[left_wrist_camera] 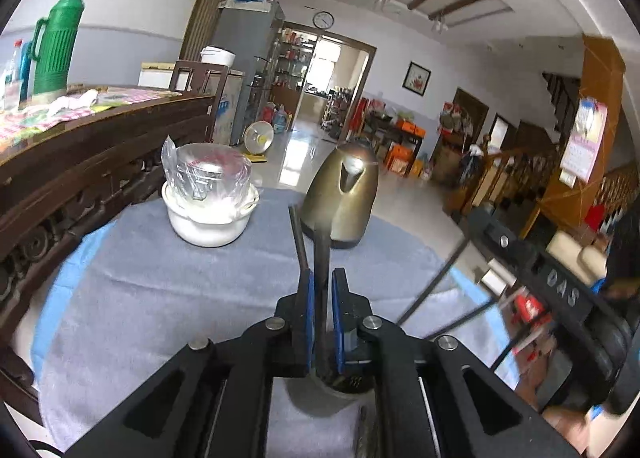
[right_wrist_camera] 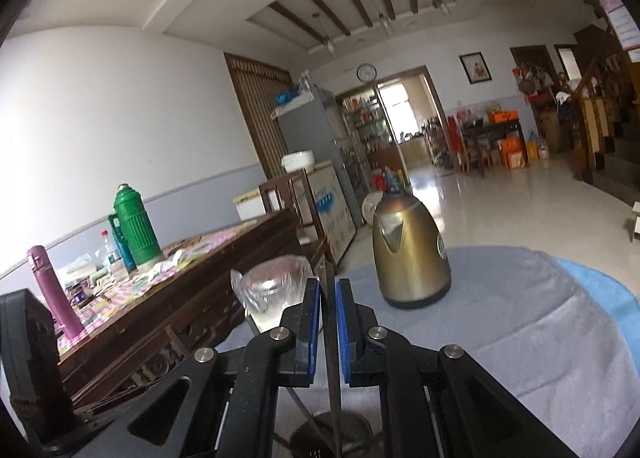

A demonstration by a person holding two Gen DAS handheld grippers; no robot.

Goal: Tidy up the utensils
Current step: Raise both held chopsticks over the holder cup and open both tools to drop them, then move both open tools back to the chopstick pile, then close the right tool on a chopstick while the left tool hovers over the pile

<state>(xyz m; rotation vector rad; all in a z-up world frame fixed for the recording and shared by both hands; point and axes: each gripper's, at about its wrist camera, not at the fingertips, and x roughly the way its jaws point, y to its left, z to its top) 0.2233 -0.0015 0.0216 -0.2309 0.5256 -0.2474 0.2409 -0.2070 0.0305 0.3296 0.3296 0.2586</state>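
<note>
My left gripper (left_wrist_camera: 321,278) is shut on a dark metal spoon (left_wrist_camera: 322,258) that stands upright, its lower end in a metal utensil holder (left_wrist_camera: 340,384) below the jaws. A second dark utensil (left_wrist_camera: 299,242) rises just left of it. My right gripper (right_wrist_camera: 328,286) is shut on a thin flat metal utensil (right_wrist_camera: 333,358) that reaches down into the holder (right_wrist_camera: 336,436). The right gripper's body (left_wrist_camera: 560,298) shows at the right of the left wrist view, with thin dark rods beside it.
A brass-coloured kettle (left_wrist_camera: 344,197) (right_wrist_camera: 408,258) and a white bowl with a plastic-wrapped glass (left_wrist_camera: 210,197) (right_wrist_camera: 276,290) stand on the grey cloth (left_wrist_camera: 160,298) of the round table. A dark wooden table (right_wrist_camera: 180,278) with a green thermos (right_wrist_camera: 136,225) stands on the left.
</note>
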